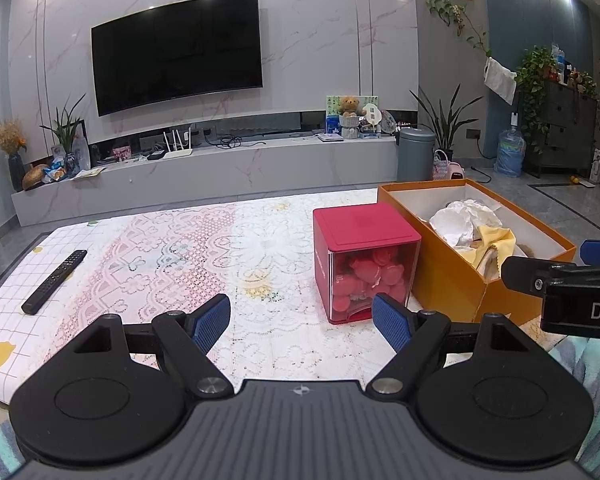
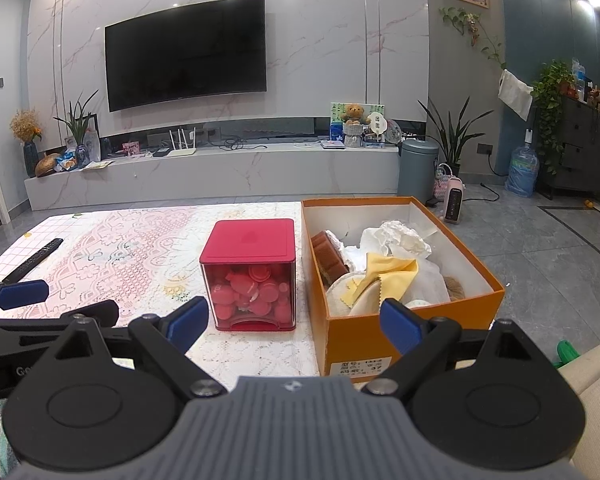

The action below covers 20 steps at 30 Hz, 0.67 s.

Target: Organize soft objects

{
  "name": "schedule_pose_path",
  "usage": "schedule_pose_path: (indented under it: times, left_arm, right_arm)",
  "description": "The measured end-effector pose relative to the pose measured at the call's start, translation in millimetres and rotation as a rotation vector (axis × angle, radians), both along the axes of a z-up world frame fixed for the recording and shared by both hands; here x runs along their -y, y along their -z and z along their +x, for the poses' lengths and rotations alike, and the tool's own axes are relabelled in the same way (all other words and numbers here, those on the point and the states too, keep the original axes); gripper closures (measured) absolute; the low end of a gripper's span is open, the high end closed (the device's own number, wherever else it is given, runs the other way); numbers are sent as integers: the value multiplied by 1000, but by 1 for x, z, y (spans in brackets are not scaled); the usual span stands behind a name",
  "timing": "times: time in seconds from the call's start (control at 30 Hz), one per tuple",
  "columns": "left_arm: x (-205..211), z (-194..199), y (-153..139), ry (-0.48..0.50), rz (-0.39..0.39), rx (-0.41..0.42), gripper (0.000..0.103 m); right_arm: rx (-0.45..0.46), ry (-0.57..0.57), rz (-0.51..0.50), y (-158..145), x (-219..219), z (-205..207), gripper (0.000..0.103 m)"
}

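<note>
Both grippers are held low and level over the near edge of the worktop [image 1: 148, 240], a low surface under a white lace cloth with pink and yellow print, side by side and pointing toward the television wall.

The left gripper [image 1: 302, 320] has its jaws spread wide with nothing between the blue-padded fingers [image 1: 210, 322]. Ahead of it and slightly right stands the red plastic cube container [image 1: 364, 248] with a clear front, filled with pink round soft pieces [image 1: 366, 280]; it stands on the cloth beyond the fingertips, apart from them, nearer the right-side finger.

The right gripper [image 2: 294, 326] is likewise wide open and empty. In its view the red cube sits just beyond the left-side finger, and the open orange cardboard shoebox [image 2: 400, 336] sits just beyond the right-side finger, whose tip overlaps the box's near wall in the picture; whether they touch cannot be told. The box stands immediately to the right of the cube on the worktop. Inside it lie crumpled white tissue paper [image 2: 396, 236], a yellow cloth with a zigzag edge [image 2: 388, 270], a brown block-shaped piece [image 2: 330, 258] leaning along the left wall, and a tan fuzzy item [image 2: 454, 286] near the right wall.

A black remote control [image 1: 54, 282] lies on the cloth well to the left.
</note>
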<state>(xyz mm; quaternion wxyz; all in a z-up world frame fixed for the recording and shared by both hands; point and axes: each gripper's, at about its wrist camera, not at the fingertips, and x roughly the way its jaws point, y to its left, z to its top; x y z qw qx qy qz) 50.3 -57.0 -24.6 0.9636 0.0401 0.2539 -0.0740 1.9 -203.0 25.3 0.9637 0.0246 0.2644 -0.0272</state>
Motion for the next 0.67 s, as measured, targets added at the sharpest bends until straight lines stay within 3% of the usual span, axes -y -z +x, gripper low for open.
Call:
schedule_pose_path:
  times: [0.67]
  left_arm:
    - [-5, 2, -3, -3, -4, -3, 9]
  right_arm:
    - [-7, -1, 4, 2, 0, 2, 12]
